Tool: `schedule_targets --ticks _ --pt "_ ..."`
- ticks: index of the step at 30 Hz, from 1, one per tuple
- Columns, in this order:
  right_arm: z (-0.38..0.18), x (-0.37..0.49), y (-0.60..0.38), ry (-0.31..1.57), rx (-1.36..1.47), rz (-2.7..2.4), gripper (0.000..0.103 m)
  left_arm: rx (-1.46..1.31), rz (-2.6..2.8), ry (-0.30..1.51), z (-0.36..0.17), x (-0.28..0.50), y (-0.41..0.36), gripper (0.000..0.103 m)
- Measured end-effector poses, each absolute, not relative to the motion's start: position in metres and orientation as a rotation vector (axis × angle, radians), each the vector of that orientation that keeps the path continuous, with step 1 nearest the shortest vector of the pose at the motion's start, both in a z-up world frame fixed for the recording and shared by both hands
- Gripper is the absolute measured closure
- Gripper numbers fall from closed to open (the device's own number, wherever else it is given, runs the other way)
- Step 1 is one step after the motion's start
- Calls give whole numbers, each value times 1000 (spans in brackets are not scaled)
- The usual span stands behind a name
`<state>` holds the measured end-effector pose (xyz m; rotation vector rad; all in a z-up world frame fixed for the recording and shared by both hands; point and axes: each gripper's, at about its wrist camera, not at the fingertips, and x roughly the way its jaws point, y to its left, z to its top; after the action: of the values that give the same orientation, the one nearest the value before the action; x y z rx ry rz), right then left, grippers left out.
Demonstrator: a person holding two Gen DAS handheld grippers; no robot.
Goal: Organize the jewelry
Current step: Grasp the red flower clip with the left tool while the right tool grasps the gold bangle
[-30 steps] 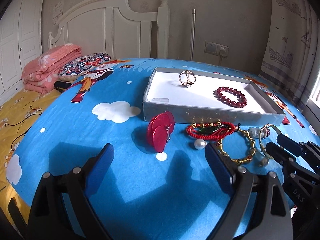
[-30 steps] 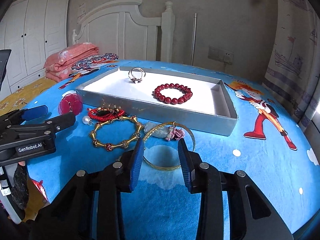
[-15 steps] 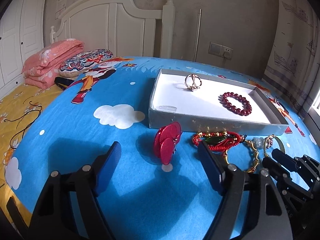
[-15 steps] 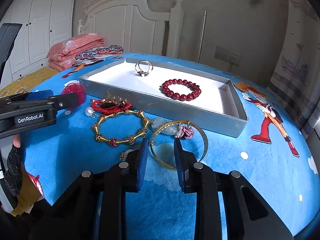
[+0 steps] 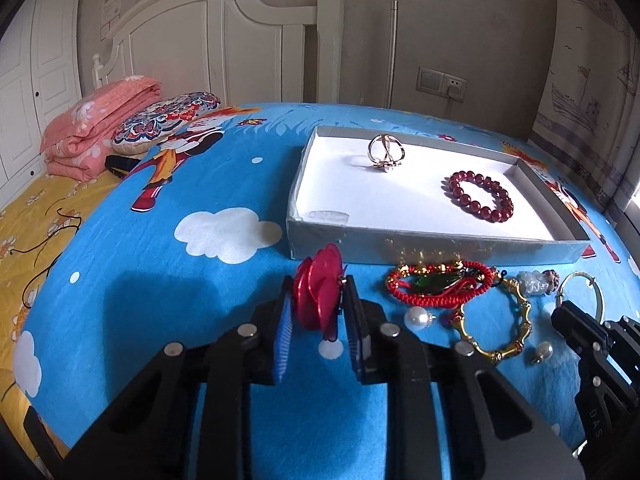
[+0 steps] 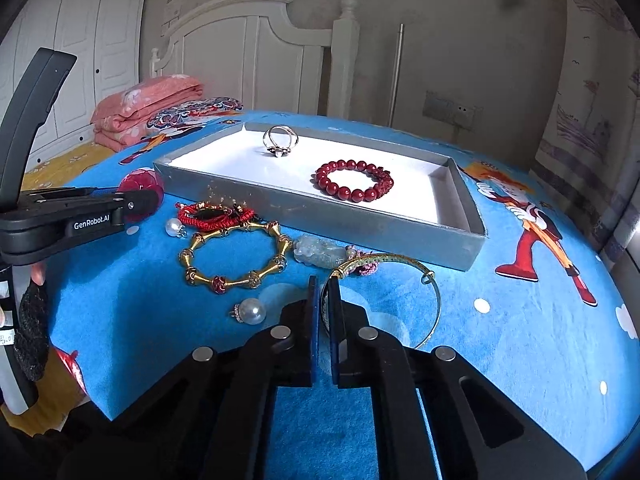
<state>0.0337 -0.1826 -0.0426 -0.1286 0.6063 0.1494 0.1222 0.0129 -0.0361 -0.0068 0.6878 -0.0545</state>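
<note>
- On the blue cartoon bedspread (image 5: 168, 280), a shallow grey tray (image 5: 400, 246) with a white floor sits near the middle of the bed.
- Inside the tray lie a metal ring (image 5: 385, 152) toward the far side and a dark red bead bracelet (image 5: 480, 197) to its right, well apart from each other.
- Just in front of the tray's near wall, the left gripper (image 5: 318, 312) has its blue-padded fingers drawn in around a red disc earring (image 5: 320, 292), which stands upright between them; the pads look to be touching it on both sides.
- To the right of that, loose on the bedspread, are a red cord bracelet (image 5: 438, 284), a pearl (image 5: 416, 317) and a gold bamboo-style bangle (image 5: 500, 328).
- At the near right, the right gripper (image 6: 325, 312) has its fingers almost together, pinching the rim of a thin gold bangle (image 6: 434, 304) that lies flat on the bedspread.
- Beside that bangle rest a pale jade charm (image 6: 316, 250) and a second pearl (image 6: 251, 311).
- Folded pink bedding (image 5: 96, 128) lies by the headboard (image 5: 216, 40).
</note>
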Motion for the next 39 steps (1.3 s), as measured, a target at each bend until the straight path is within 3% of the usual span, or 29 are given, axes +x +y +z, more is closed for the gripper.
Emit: schedule_targets --ticks 39 --pt "-35 21 -187 589 -96 131 98 64 -110 524 -41 50 -18 80"
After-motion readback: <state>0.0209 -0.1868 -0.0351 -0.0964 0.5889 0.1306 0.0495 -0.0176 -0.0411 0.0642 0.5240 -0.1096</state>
